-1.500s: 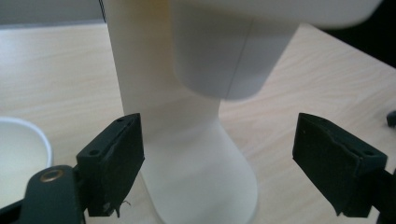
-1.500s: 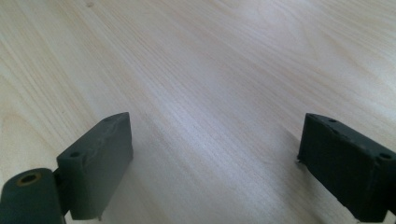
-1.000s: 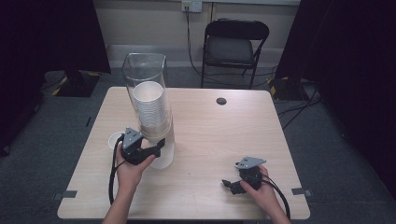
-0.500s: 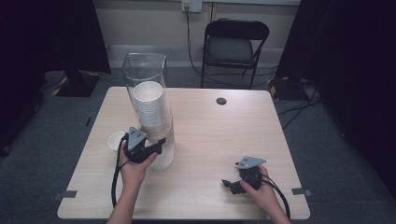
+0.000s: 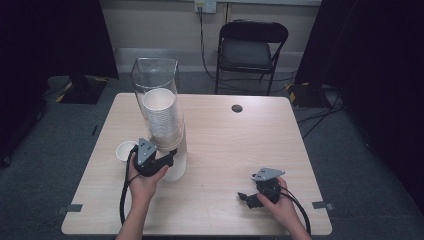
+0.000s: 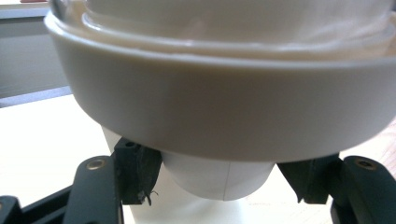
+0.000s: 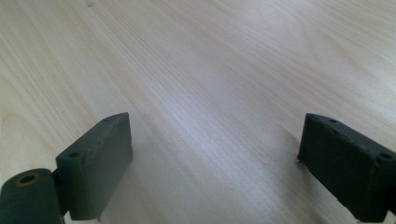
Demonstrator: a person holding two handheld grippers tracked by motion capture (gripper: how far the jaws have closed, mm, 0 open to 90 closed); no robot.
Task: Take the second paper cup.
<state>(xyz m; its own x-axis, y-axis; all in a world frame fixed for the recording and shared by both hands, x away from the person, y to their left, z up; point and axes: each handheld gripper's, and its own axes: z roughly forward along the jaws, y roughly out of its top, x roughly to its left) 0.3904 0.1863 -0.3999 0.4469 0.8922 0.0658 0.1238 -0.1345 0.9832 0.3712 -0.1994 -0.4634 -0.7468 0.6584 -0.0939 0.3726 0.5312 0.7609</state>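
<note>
Your left gripper [image 5: 167, 159] sits under the cup dispenser [image 5: 160, 117], jaws spread either side of the bottom paper cup [image 6: 215, 176], not squeezing. Your right gripper [image 5: 246, 197] rests wide open over bare table [image 5: 225, 150].

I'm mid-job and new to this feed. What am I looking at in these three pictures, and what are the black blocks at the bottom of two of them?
There is no robot arm: a person holds hand tongs in each hand at a wooden table. The wide picture is from a fixed camera above, looking down. The other two come from small cameras riding on the tongs, so the black blocks are each tool's own jaws.

On the table stands a clear cup dispenser holding a stack of paper cups, with one loose cup beside it.

The left tongs are at the dispenser's base; their camera shows the open jaws on either side of the bottom cup poking out below the white collar, not clamped on it. The right tongs rest open over bare table, holding nothing.
</note>
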